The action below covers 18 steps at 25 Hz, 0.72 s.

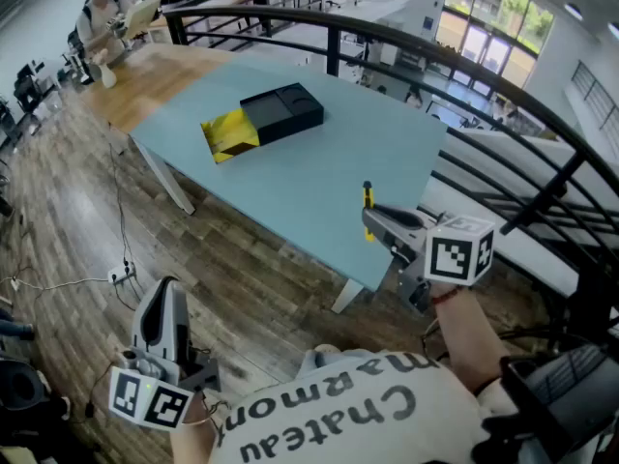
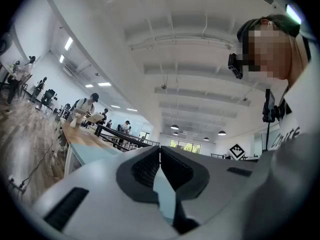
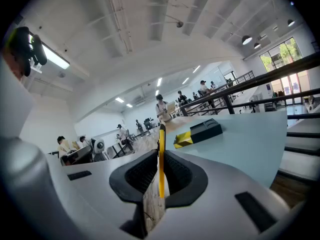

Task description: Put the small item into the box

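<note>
Pinches the thin yellow small item [image 3: 161,136] upright in the right gripper [image 3: 161,156]; probably light, stiff, apt to pivot unless held mid-length. Box [image 3: 206,130] well ahead of it. Left gripper [image 2: 160,153] closed, empty

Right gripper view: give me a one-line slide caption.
Right gripper clamps a thin yellow item, aimed across the blue table toward the black-and-yellow box.

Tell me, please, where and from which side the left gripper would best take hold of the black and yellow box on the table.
Probably the black part, from above, jaws across its two long sides: the box lies flat on the table, so its low side walls are the only opposed faces. Keep the yellow end free. The left gripper, shut and empty, must open first.
</note>
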Each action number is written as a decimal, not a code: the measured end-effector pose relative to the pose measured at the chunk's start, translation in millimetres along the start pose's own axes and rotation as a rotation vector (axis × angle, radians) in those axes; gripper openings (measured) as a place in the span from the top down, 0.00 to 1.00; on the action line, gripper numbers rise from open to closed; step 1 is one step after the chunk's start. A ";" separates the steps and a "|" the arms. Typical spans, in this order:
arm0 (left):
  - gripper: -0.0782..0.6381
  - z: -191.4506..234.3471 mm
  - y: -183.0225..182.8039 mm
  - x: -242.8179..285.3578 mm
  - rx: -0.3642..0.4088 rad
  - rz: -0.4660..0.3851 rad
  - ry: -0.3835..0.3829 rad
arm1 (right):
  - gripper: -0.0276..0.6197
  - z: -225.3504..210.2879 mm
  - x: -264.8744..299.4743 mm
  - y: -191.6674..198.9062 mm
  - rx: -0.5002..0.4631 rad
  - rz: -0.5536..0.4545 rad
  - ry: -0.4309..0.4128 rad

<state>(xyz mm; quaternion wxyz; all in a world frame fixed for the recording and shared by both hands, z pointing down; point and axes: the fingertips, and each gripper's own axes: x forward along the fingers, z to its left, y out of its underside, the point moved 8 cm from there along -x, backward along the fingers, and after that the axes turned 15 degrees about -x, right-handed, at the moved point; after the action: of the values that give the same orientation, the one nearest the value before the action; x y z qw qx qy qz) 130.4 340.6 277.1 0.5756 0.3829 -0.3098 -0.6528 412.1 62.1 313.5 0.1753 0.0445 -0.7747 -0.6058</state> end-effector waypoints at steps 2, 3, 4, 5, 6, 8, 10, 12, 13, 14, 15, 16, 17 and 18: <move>0.88 0.2 -0.6 -0.1 -0.005 0.003 0.001 | 0.86 0.5 0.6 0.3 0.008 0.001 0.000; 0.88 0.4 -0.6 -0.4 -0.006 0.004 0.002 | 0.86 1.2 1.0 0.5 0.010 0.001 -0.001; 0.88 0.7 -0.6 -1.1 -0.006 0.006 0.003 | 0.86 2.2 1.5 0.8 0.010 0.001 -0.002; 0.88 0.9 -0.6 -2.1 -0.006 0.007 0.004 | 0.86 3.7 2.0 1.1 0.009 0.001 -0.002; 0.88 1.1 -0.7 -3.6 -0.006 0.009 0.006 | 0.86 5.6 2.4 1.1 0.006 0.000 -0.002; 0.88 1.0 -1.4 -8.0 -0.007 0.012 0.010 | 0.86 10.3 2.8 1.5 0.003 0.001 -0.001; 0.88 1.9 -2.9 -13.8 -0.007 0.015 0.010 | 0.86 15.9 3.5 3.0 0.011 0.000 -0.002; 0.88 4.3 -4.8 -19.7 -0.006 0.018 0.011 | 0.86 22.5 5.6 3.4 0.019 -0.007 -0.008; 0.88 5.8 -4.9 -22.6 -0.003 0.021 0.013 | 0.86 25.7 6.6 4.3 0.025 -0.010 -0.012; 0.88 7.6 -3.7 -25.4 0.000 0.029 0.013 | 0.86 29.0 7.4 6.0 0.030 -0.010 -0.013; 0.88 9.8 -1.3 -27.8 0.005 0.042 0.011 | 0.86 32.4 8.0 8.3 0.029 -0.006 -0.012; 0.88 12.8 1.8 -29.6 0.009 0.061 0.008 | 0.86 36.3 8.8 10.3 0.021 0.001 -0.008; 0.88 16.3 4.7 -30.3 0.012 0.082 0.006 | 0.86 40.5 10.6 12.1 0.007 0.010 -0.002; 0.88 20.0 7.1 -29.8 0.009 0.104 0.005 | 0.86 44.6 13.5 13.9 -0.007 0.019 0.003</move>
<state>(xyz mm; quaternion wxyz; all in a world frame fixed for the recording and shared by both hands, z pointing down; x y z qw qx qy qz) 118.2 368.3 297.7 0.6078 0.3706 -0.3307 -0.6195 387.0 103.2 320.6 0.1823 0.0374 -0.7727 -0.6068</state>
